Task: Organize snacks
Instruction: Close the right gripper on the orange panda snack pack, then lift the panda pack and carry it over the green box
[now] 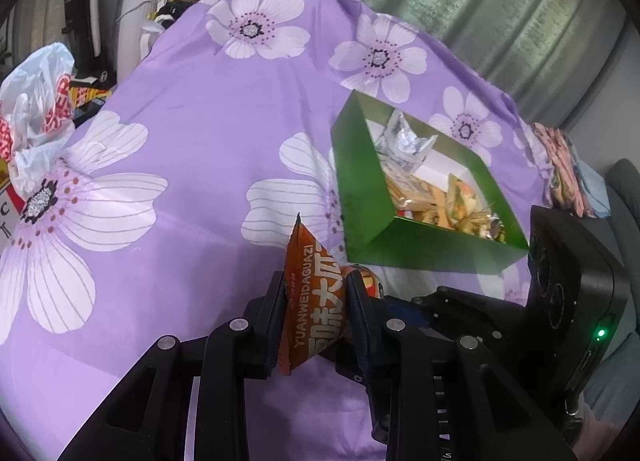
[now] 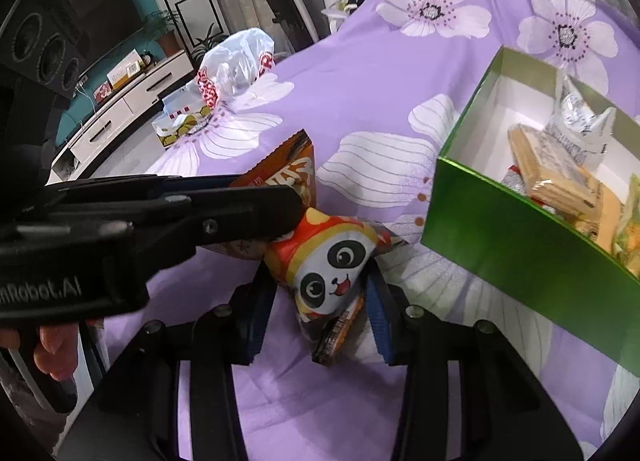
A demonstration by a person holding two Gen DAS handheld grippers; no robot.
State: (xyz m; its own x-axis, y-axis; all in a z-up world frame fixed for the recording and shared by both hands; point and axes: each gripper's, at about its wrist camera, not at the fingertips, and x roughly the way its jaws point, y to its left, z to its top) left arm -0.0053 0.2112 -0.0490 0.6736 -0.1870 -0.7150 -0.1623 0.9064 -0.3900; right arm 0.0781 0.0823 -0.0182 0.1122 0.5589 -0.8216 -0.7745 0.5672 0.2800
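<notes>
My left gripper [image 1: 316, 281] is shut on an orange sunflower-seed packet [image 1: 314, 301], held above the purple flowered cloth [image 1: 208, 133]. The packet also shows in the right wrist view [image 2: 292, 165], beyond the left gripper's body [image 2: 160, 217]. My right gripper [image 2: 320, 285] is shut on a panda-face snack packet [image 2: 328, 265], just left of the green box [image 2: 520, 245]. The box holds several snacks, among them a silver packet [image 2: 576, 129] and biscuit packs [image 2: 556, 177]. In the left wrist view the box [image 1: 420, 249] lies ahead to the right and the panda packet [image 1: 370, 281] peeks out beside my right finger.
A white plastic bag with red print [image 2: 236, 69] sits at the cloth's far left edge, with a tissue box [image 2: 176, 125] beside it. A TV stand [image 2: 120, 109] and speaker stand beyond. Folded cloth [image 1: 560, 165] lies past the box.
</notes>
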